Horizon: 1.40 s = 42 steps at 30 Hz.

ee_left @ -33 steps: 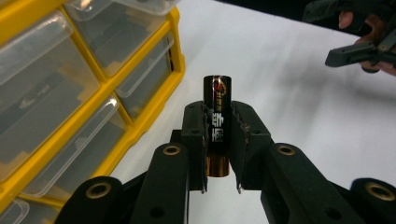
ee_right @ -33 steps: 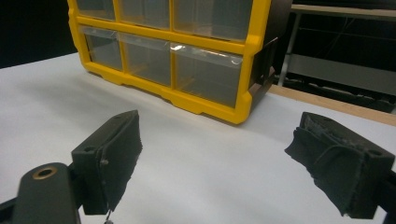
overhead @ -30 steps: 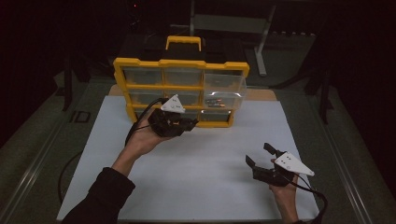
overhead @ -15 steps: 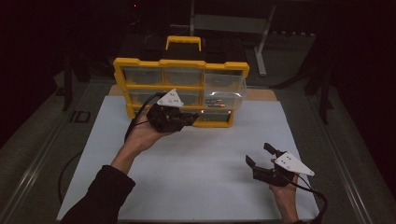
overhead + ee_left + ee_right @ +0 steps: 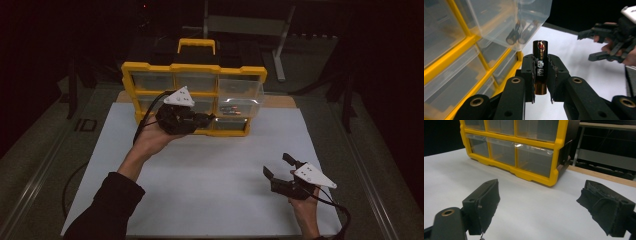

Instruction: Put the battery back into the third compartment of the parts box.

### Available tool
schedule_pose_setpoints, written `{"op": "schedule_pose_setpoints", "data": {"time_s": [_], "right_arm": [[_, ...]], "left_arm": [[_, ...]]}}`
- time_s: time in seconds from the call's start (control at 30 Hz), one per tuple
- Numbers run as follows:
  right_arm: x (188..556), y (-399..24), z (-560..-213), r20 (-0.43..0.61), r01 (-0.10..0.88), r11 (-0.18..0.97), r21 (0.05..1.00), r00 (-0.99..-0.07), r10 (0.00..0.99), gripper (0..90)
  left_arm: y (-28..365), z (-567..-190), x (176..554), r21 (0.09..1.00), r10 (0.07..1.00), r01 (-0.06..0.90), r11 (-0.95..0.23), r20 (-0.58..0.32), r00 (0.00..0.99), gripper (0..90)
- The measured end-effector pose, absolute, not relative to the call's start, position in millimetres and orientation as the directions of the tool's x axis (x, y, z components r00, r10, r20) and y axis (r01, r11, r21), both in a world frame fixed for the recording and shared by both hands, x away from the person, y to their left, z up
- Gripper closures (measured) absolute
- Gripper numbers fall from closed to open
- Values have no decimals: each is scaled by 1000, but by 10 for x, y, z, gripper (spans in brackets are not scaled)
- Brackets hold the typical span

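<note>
1. As we look down from the high view, we see the left gripper (image 5: 202,120) held up in front of the yellow drawer organizer (image 5: 194,68), level with its lower rows; whatever sits between its jaws is too small and dark for us to make out from here. One clear drawer (image 5: 240,94) on the organizer's right side is pulled out, with small dark cylinders lying in it. Our right gripper (image 5: 280,166) rests low over the white table sheet (image 5: 210,170), well apart from the organizer, its jaws spread with nothing between them.

2. Along the left gripper view, we see our jaws pinching a battery (image 5: 540,67) around its middle. It is a slim cylinder, standing upright, with a glossy black wrap, a red and gold mark near the top, pale lettering running down its side, and a coppery band at the bottom end. Its upper part rises clear above the pads (image 5: 529,75). Just behind it hangs the pulled-out clear drawer (image 5: 524,22), where two similar batteries (image 5: 520,36) lie side by side. The other hand's gripper (image 5: 610,41) shows farther off at the right, open.

3. Through the right gripper view, we see our two black padded jaws standing wide apart over the white sheet (image 5: 529,202), empty, facing the organizer (image 5: 519,140) and its shut clear drawers.
</note>
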State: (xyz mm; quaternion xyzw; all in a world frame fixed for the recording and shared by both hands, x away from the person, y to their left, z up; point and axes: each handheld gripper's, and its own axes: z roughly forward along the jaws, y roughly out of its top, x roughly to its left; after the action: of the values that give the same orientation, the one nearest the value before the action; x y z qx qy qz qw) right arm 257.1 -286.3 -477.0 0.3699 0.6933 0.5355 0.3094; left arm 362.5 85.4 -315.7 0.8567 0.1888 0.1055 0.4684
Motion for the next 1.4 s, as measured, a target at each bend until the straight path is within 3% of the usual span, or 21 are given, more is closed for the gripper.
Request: {"op": "schedule_pose_setpoints", "data": {"time_s": [1.4], "right_arm": [[2577, -2859, -4774, -33, 184, 154, 971, -533, 845, 143]], "left_arm": [[728, -2507, 3885, 886, 413, 165, -434, 33, 910, 780]]}}
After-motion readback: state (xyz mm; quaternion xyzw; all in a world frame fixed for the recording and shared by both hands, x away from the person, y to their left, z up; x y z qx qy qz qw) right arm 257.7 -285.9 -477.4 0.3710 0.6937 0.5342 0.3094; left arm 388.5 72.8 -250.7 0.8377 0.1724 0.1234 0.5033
